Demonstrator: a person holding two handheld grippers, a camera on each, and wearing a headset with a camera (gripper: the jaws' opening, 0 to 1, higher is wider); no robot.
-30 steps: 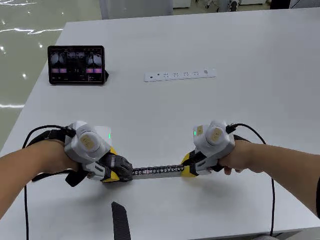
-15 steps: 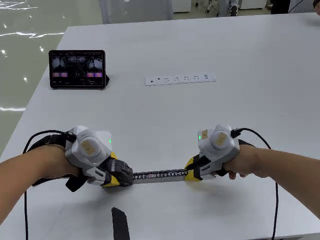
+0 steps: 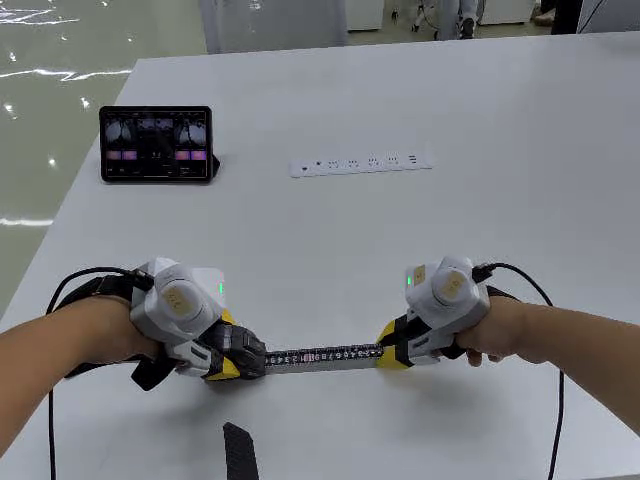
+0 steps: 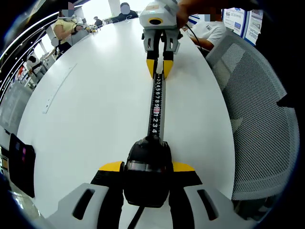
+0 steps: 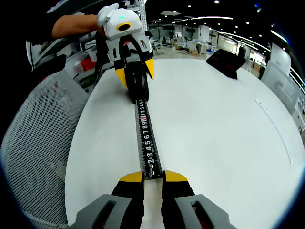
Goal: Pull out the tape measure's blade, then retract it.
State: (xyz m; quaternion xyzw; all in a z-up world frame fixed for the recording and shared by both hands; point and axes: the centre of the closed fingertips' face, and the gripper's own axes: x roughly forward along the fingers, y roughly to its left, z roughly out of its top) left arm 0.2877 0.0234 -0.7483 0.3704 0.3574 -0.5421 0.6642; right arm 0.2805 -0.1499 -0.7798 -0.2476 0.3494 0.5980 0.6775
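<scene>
A black tape measure case (image 3: 238,352) sits low over the white table near its front edge, with my left gripper (image 3: 225,355) shut on it. Its numbered blade (image 3: 322,354) runs to the right, stretched between both grippers. My right gripper (image 3: 388,350) is shut on the blade's end. In the left gripper view the case (image 4: 147,169) is clamped between my yellow-tipped jaws (image 4: 147,167), and the blade (image 4: 156,107) leads away to the other gripper (image 4: 159,67). In the right gripper view my jaws (image 5: 152,177) pinch the blade tip (image 5: 148,160); the case (image 5: 137,78) is held at the far end.
A tablet (image 3: 156,144) stands at the back left of the table. A white power strip (image 3: 362,162) lies across the middle. Black cables (image 3: 70,290) trail from both grippers. A dark strap (image 3: 237,452) lies at the front edge. A mesh chair (image 4: 257,119) stands beside the table.
My right gripper has moved to the right with the blade end, so more blade shows between the grippers. The left gripper holds the case about where it was.
</scene>
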